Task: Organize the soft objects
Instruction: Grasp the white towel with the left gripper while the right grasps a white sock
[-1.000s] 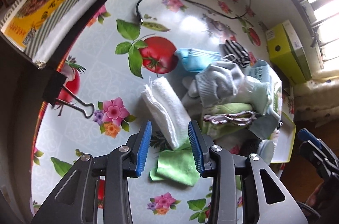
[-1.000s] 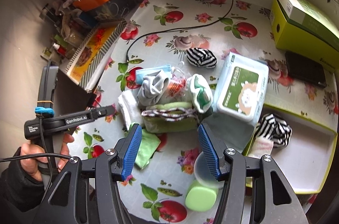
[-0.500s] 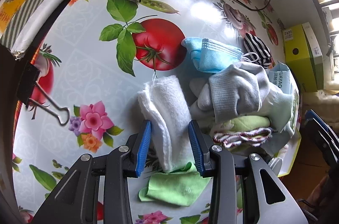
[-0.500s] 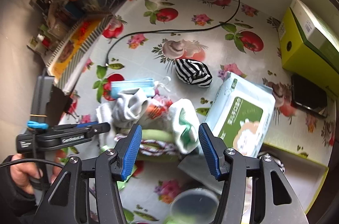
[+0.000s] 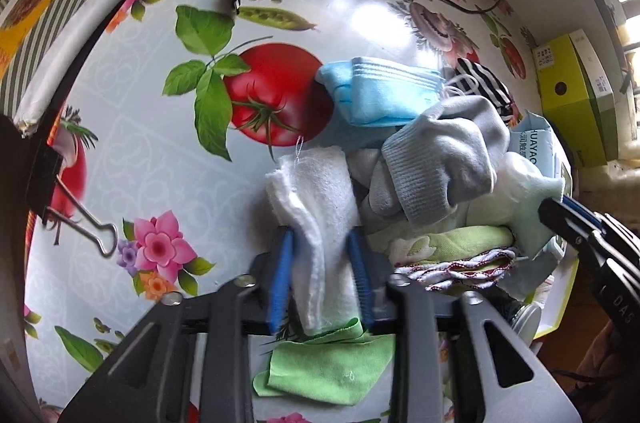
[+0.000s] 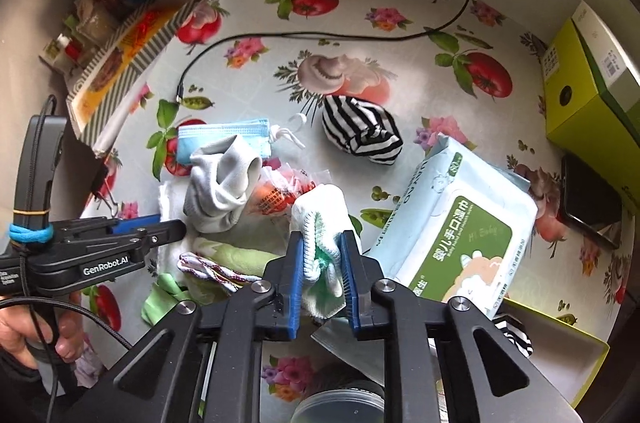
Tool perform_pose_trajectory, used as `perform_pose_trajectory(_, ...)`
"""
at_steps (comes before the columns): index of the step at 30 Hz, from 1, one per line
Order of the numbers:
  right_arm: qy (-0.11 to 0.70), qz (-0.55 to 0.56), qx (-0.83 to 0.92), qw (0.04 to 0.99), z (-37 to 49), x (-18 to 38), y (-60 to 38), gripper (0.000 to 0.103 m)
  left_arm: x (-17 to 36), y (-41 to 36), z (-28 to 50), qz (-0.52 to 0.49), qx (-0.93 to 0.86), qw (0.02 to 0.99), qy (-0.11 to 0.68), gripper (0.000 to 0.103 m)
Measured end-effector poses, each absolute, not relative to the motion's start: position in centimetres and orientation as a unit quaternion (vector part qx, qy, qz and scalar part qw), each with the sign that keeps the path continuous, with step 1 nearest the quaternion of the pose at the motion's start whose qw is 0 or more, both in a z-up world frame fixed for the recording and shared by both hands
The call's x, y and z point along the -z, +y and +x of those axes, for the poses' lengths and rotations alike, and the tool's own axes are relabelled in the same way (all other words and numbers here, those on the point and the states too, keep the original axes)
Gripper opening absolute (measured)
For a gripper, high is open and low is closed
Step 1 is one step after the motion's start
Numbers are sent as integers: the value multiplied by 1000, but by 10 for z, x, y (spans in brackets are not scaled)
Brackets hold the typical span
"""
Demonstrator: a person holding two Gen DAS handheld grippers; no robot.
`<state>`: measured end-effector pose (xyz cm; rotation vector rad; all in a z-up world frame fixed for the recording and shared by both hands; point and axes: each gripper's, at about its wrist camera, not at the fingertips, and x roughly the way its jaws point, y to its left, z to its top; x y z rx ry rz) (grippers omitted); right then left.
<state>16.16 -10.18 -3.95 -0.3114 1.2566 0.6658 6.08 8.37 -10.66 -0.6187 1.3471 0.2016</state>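
Note:
A pile of soft things lies on the flowered tablecloth. My left gripper (image 5: 322, 255) is shut on a folded white towel (image 5: 316, 199) at the pile's left edge. My right gripper (image 6: 322, 255) is shut on a white sock with green trim (image 6: 322, 211) in the pile's middle. A grey sock (image 5: 436, 163) (image 6: 220, 179), a blue face mask (image 5: 380, 91) (image 6: 224, 139) and a green cloth (image 5: 332, 367) lie around them. A striped black-and-white sock (image 6: 360, 131) lies apart, farther back. The left gripper also shows in the right wrist view (image 6: 160, 223).
A wet-wipes pack (image 6: 460, 223) lies right of the pile. A yellow-green tray (image 6: 560, 363) at the near right holds a striped sock. A green box (image 6: 592, 83) stands at the far right. A black cable (image 6: 320, 35) crosses the table. A binder clip (image 5: 80, 223) lies left.
Both grippers moved down into the pile and closed: the left on the white towel, the right on the white-and-green sock.

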Motion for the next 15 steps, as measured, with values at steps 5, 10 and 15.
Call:
perform_pose_trajectory(5,555,-119,-306,764,160,19,-113,16,91,85,62,-268,-89,748,600,15)
perform_pose_trajectory(10,540,-92,-310,777,154,-3,-125,16,69,89,57,-261,-91,763,584,0)
perform_pose_trajectory(15,525,-64,-315,788,142,-23,-141,16,41,86,53,-249,-87,783,563,0)
